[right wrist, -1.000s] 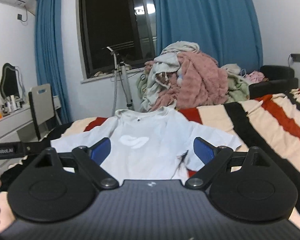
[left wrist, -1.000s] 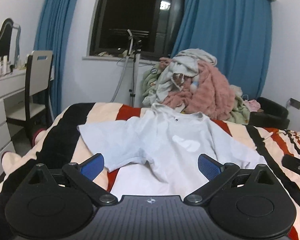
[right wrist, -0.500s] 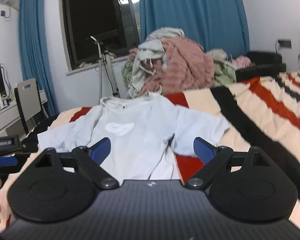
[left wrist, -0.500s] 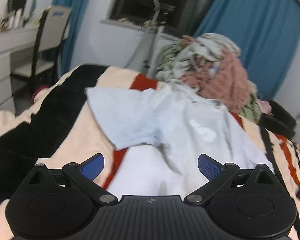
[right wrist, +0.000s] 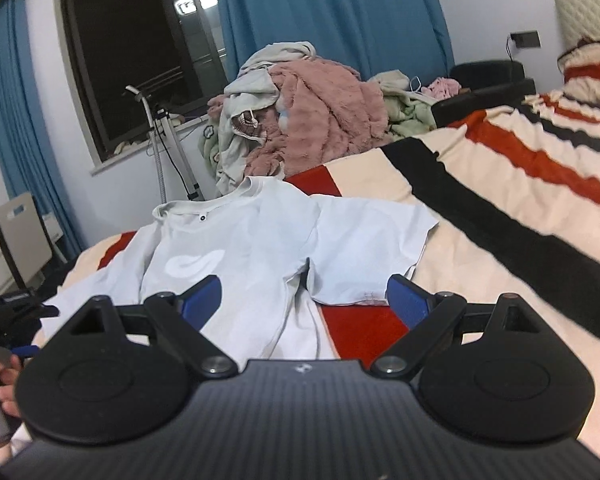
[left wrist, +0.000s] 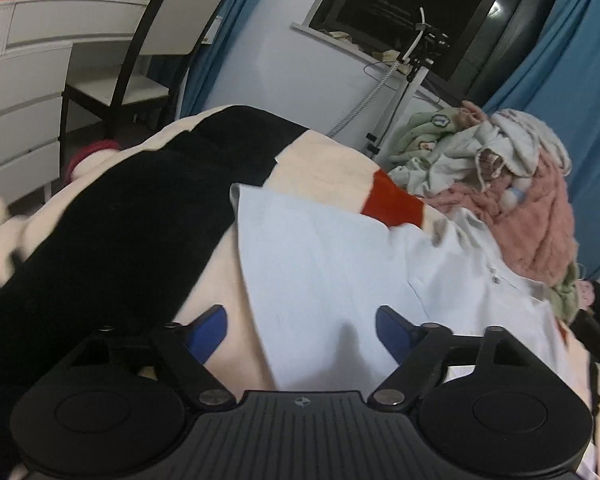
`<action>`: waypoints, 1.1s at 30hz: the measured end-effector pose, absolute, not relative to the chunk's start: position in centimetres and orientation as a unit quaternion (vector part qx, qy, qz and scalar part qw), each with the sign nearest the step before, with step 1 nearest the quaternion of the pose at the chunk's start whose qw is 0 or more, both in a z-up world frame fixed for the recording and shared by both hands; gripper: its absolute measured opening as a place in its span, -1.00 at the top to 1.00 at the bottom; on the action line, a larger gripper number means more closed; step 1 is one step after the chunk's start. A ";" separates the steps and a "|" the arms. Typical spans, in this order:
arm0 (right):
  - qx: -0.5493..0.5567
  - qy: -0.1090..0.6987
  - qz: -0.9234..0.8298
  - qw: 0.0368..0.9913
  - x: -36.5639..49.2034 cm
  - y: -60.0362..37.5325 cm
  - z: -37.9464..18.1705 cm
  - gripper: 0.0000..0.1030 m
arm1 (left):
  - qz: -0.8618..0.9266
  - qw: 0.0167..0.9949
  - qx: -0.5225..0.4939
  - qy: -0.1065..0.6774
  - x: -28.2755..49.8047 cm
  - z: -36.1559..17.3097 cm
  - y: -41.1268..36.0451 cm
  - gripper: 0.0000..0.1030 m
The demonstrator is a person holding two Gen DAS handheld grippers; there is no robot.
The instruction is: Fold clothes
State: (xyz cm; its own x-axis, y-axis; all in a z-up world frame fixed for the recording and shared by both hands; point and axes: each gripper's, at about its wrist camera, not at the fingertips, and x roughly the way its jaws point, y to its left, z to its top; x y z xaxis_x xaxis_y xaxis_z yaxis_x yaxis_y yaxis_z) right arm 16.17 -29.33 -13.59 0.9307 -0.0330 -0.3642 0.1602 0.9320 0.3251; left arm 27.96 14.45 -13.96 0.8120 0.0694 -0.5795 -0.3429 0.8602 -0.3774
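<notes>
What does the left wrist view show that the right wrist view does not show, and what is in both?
Only the left wrist view shows the white drawers and the chair's seat. Only the right wrist view shows the shirt's right sleeve, the pillow and a hand. Both show the pale blue T-shirt spread on the striped blanket, the clothes pile, blue curtains, and open grippers: left, right.

A home bedroom at night: a bed [right wrist: 500,208] under a striped blanket [left wrist: 148,216] fills the room; a padded headboard [right wrist: 588,8] stands at its far end. Blue curtains [right wrist: 324,12] flank a dark window [right wrist: 140,52]; a heap of clothes [right wrist: 308,120] is piled beyond the bed; a white dresser [left wrist: 24,68] with a chair [left wrist: 140,52] stands by the wall.
</notes>
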 end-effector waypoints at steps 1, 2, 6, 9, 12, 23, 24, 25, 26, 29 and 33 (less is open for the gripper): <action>0.179 0.182 -0.050 0.966 16.7 -29.4 -13.9 -0.76 | 0.117 0.922 -0.230 0.287 29.0 -14.2 14.5 -0.40; 0.172 0.183 -0.058 0.966 17.3 -29.3 -14.2 -0.76 | 0.120 0.923 -0.217 0.293 30.1 -14.3 14.6 -0.34; 0.134 0.167 -0.102 0.971 18.8 -28.6 -14.9 -0.76 | 0.130 0.929 -0.115 0.327 34.4 -13.9 14.2 0.21; 0.116 0.139 -0.130 0.975 18.9 -28.3 -14.8 -0.76 | 0.107 0.933 -0.070 0.336 36.9 -12.3 15.0 0.88; 0.106 0.120 -0.145 0.976 18.8 -28.3 -14.6 -0.76 | 0.111 0.935 -0.037 0.335 39.6 -9.2 16.4 0.92; 0.088 0.112 -0.155 0.978 19.8 -28.6 -15.1 -0.76 | 0.249 0.920 0.067 0.295 48.3 -7.0 17.8 0.73; 0.088 0.114 -0.152 0.978 19.9 -28.5 -15.1 -0.76 | 0.249 0.920 0.045 0.301 48.1 -7.4 18.1 0.64; 0.089 0.116 -0.149 0.978 20.1 -28.4 -15.2 -0.76 | 0.248 0.919 0.024 0.306 47.9 -7.8 18.3 0.55; 0.089 0.117 -0.143 0.979 20.2 -28.3 -15.3 -0.76 | 0.248 0.917 0.004 0.311 47.6 -8.2 18.5 0.48; 0.090 0.121 -0.133 0.980 20.5 -28.0 -15.4 -0.76 | 0.238 0.919 -0.005 0.314 46.2 -7.6 18.1 0.07; 0.094 0.123 -0.129 0.979 20.6 -27.8 -15.4 -0.76 | 0.209 0.926 0.017 0.315 42.8 -6.0 16.0 0.00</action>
